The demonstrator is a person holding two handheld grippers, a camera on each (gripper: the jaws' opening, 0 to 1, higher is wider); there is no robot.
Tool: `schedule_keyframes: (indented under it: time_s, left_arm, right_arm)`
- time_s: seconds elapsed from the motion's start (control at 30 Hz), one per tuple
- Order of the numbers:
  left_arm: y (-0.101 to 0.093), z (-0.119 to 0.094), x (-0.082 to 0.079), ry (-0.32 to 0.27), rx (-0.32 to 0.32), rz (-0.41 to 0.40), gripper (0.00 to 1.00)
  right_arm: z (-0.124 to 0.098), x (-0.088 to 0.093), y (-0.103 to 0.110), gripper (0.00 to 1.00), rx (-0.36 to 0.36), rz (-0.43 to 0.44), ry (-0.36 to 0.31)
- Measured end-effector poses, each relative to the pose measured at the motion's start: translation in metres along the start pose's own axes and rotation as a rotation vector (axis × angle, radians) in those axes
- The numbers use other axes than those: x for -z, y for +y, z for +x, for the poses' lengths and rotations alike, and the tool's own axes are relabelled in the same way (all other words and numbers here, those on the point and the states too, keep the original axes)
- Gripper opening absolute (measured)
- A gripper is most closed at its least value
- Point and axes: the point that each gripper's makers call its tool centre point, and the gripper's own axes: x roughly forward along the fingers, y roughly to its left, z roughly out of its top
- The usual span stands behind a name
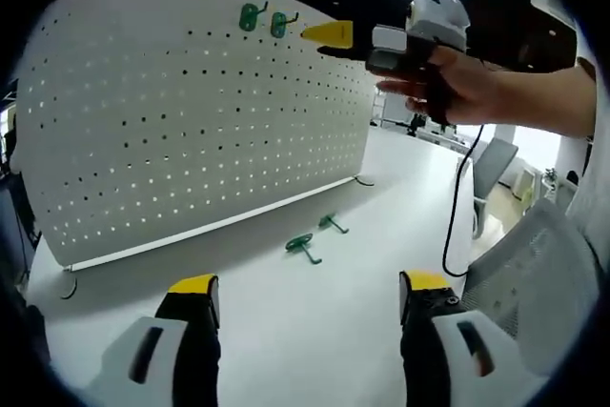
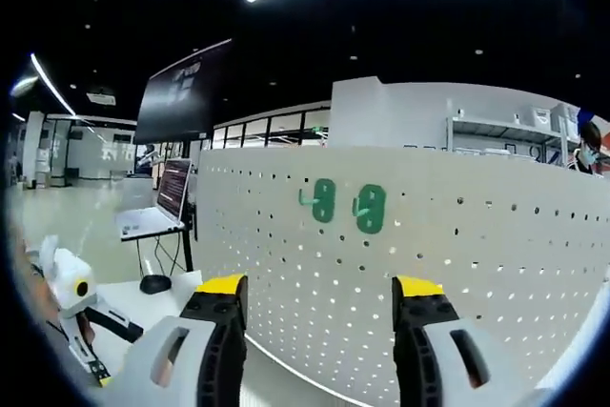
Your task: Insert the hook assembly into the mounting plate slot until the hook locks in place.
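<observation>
Two green hooks [image 2: 347,204] hang side by side high on the white pegboard [image 1: 191,121]; two spare hooks [image 1: 315,238] lie on the desk [image 1: 315,331] at its foot. Right gripper [image 2: 319,307] faces the board, fingers spread, empty. Left gripper [image 1: 310,297] hovers low, fingers spread; laptop [image 2: 152,216] at nine o'clock.

In the left gripper view, the right gripper [image 1: 335,35] shows one yellow-tipped jaw; a hand [image 1: 477,83] covers its rear, so the jaw gap cannot be read. The two green hooks [image 1: 263,20] on the pegboard [image 1: 191,111] are too small to tell whether they are locked in. The pegboard's left end runs out of frame. In the right gripper view, the left gripper [image 2: 71,297] is cut off at the edge, its jaws unseen.
</observation>
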Motion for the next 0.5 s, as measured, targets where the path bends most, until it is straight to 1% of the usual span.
schedule_keyframes:
  time_s: [0.2, 0.23, 0.27, 0.5]
  left_arm:
    - [0.001, 0.000, 0.000, 0.001, -0.005, -0.002, 0.80]
    - [0.001, 0.000, 0.000, 0.001, -0.003, -0.002, 0.80]
    - [0.001, 0.000, 0.000, 0.002, -0.004, -0.002, 0.80]
    - [0.001, 0.000, 0.001, 0.009, -0.004, -0.001, 0.79]
  right_arm:
    - [-0.014, 0.016, 0.001, 0.61, -0.009, 0.008, 0.028]
    - [-0.016, 0.019, 0.001, 0.61, -0.013, 0.022, 0.032]
    - [-0.017, 0.020, 0.001, 0.61, -0.015, 0.034, 0.032]
    - [-0.030, 0.033, 0.005, 0.62, -0.022, 0.035, 0.053]
